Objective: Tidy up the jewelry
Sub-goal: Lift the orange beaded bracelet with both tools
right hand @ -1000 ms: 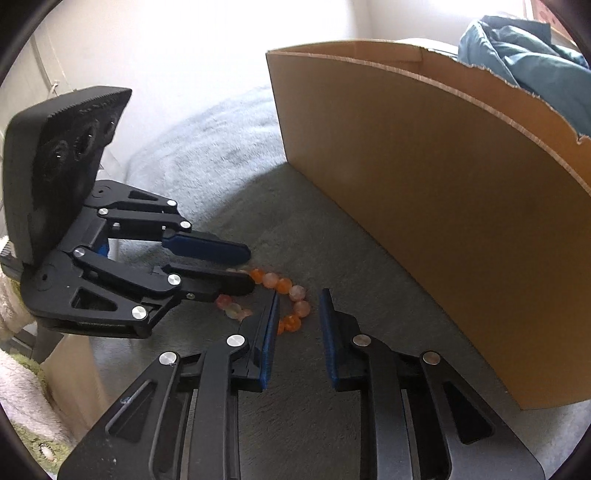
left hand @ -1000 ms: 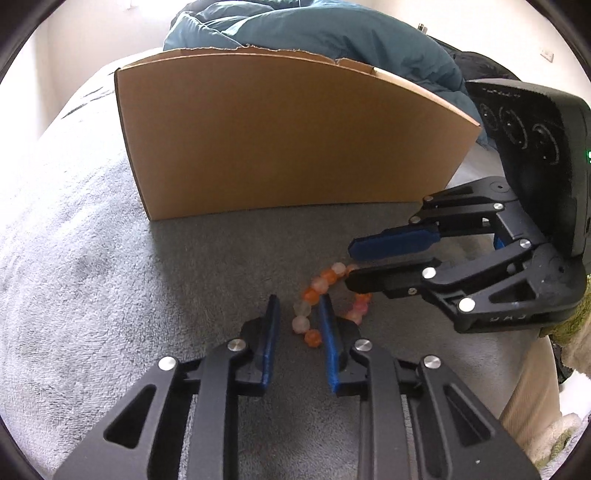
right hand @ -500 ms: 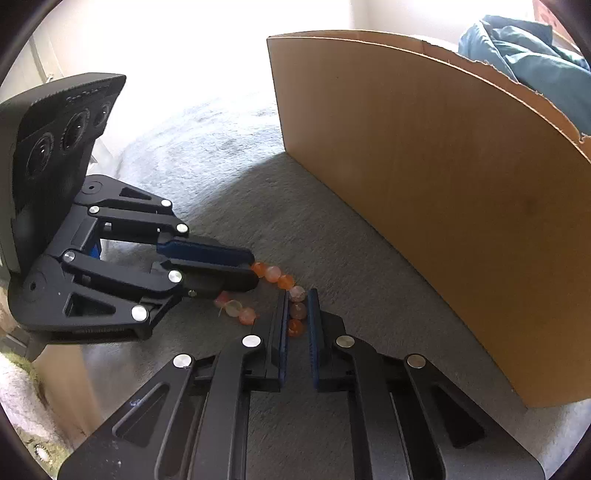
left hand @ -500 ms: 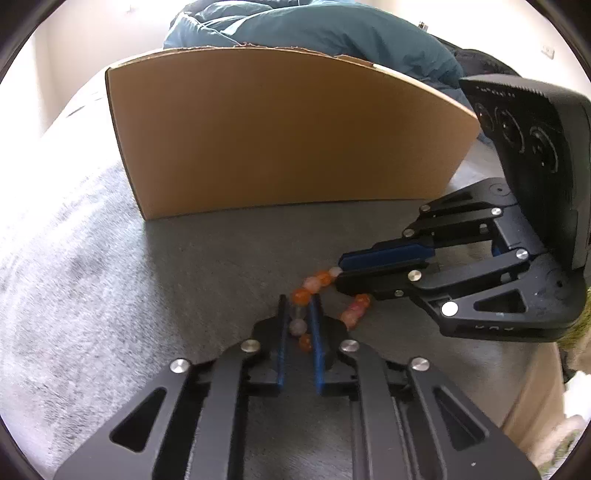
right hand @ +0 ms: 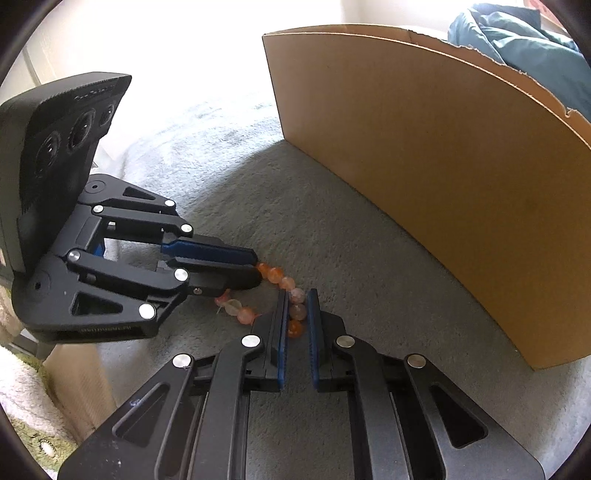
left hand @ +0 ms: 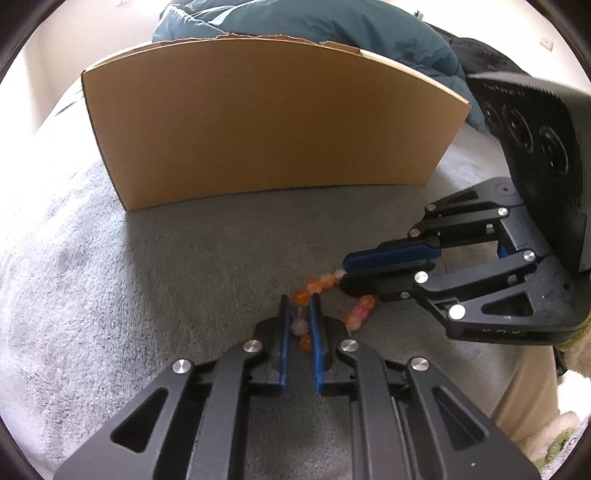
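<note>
A bracelet (left hand: 320, 282) of orange and pale pink beads lies on a grey fleece blanket (left hand: 110, 295), in front of a cardboard box (left hand: 266, 125). My left gripper (left hand: 299, 301) is shut on one side of the loop, with beads pinched between its blue pads. From the right, my right gripper (left hand: 343, 274) is shut on the opposite side. In the right wrist view the bracelet (right hand: 275, 275) stretches from the right gripper (right hand: 297, 295), with beads between its pads, to the left gripper (right hand: 256, 268). The part of the bracelet under the fingers is hidden.
The tall cardboard box (right hand: 424, 166) stands just behind the bracelet; I cannot see inside it. A teal duvet (left hand: 314, 22) is piled beyond it. The blanket's edge drops toward a green and white rug (left hand: 565, 435).
Both grippers were open astride the beads and have closed onto the bracelet. The left gripper has slid slightly forward over the beads.
</note>
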### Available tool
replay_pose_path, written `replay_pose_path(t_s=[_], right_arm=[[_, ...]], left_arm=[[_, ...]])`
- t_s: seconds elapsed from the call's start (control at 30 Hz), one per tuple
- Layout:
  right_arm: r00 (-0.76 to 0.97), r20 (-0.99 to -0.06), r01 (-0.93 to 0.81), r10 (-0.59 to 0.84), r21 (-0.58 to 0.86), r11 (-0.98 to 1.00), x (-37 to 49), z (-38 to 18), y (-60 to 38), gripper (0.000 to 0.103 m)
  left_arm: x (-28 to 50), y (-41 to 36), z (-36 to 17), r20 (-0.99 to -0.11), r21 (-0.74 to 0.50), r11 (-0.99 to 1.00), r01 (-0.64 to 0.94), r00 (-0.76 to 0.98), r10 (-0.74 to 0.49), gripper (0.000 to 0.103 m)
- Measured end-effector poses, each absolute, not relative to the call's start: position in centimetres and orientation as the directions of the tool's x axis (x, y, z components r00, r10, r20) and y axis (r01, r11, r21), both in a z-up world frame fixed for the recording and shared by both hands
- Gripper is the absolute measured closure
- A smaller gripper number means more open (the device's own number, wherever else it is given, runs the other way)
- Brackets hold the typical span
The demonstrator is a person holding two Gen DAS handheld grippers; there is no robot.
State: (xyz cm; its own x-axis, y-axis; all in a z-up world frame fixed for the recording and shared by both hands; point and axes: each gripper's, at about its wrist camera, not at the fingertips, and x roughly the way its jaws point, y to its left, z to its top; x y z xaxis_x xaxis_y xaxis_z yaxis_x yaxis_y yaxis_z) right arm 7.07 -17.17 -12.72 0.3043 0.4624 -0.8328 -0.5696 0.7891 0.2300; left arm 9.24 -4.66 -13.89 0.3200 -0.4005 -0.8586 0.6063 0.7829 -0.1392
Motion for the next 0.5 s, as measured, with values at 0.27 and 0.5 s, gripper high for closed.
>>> replay_pose_path(t_s=[0.27, 0.5], right_arm=[[0.293, -0.832, -0.558, 0.472, 0.253, 0.791, 7.0, -13.2, -17.9, 0.095], [0.306, -0.825, -0.558, 0.476, 0.250, 0.792, 6.8, -12.8, -18.1, 0.095]], left_arm=[[9.3, -6.5, -14.5, -0.866, -0.104, 0.785, 0.610, 0.332, -0.373, 0.092], [8.9, -5.9, -14.4, -0.863, -0.090, 0.783, 0.615, 0.344, -0.370, 0.093]])
